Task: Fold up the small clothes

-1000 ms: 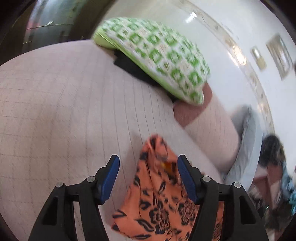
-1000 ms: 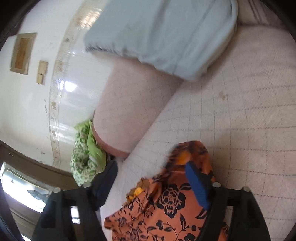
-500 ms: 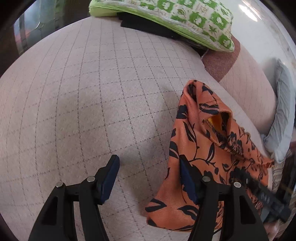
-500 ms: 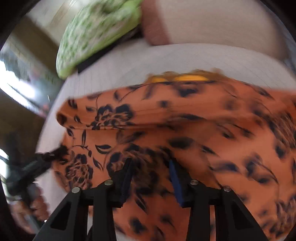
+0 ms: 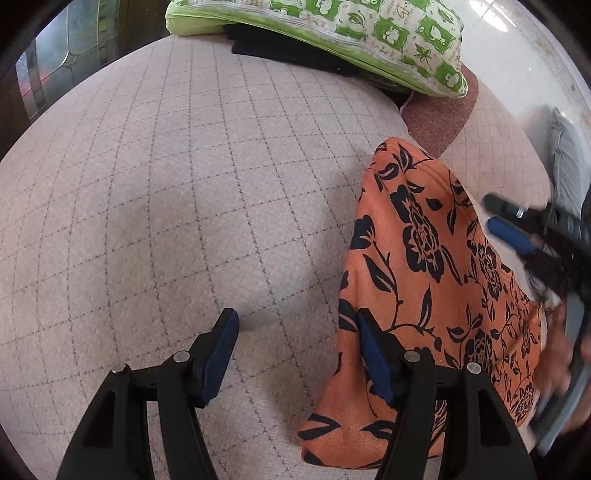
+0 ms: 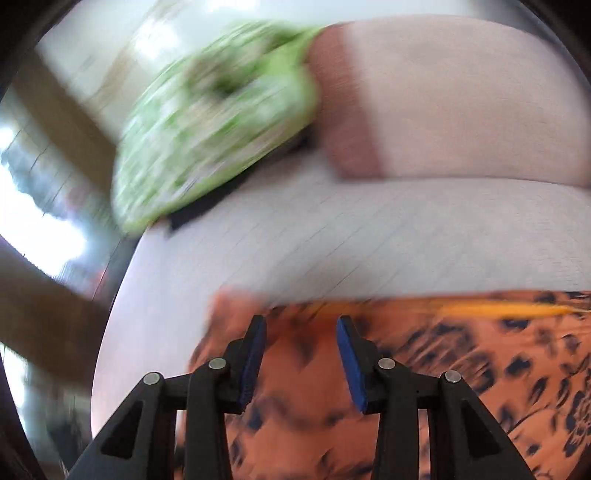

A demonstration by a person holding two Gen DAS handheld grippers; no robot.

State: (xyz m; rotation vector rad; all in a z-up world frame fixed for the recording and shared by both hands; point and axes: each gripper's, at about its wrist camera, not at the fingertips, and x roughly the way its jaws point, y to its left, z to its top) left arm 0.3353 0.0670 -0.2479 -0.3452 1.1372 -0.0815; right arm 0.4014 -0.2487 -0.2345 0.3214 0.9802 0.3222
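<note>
An orange garment with black flowers (image 5: pixel 424 280) lies folded on the beige checked sofa seat (image 5: pixel 184 206). My left gripper (image 5: pixel 295 332) is open and empty, just left of the garment's near edge; its right finger touches or overlaps the cloth edge. My right gripper (image 6: pixel 301 332) is open and empty above the garment (image 6: pixel 461 369); the right wrist view is blurred by motion. The right gripper also shows in the left wrist view (image 5: pixel 517 229), at the garment's right side, jaws apart.
A green and white patterned pillow (image 5: pixel 332 33) lies on dark cloth (image 5: pixel 288 55) at the far end of the seat. The sofa's backrest cushion (image 6: pixel 461 103) runs behind the garment. A grey pillow (image 5: pixel 565 162) sits at far right.
The garment was held up and is now laid flat on the seat. The right gripper has opened wider and pulled back over the cloth. The left gripper stays open, left of the cloth.
</note>
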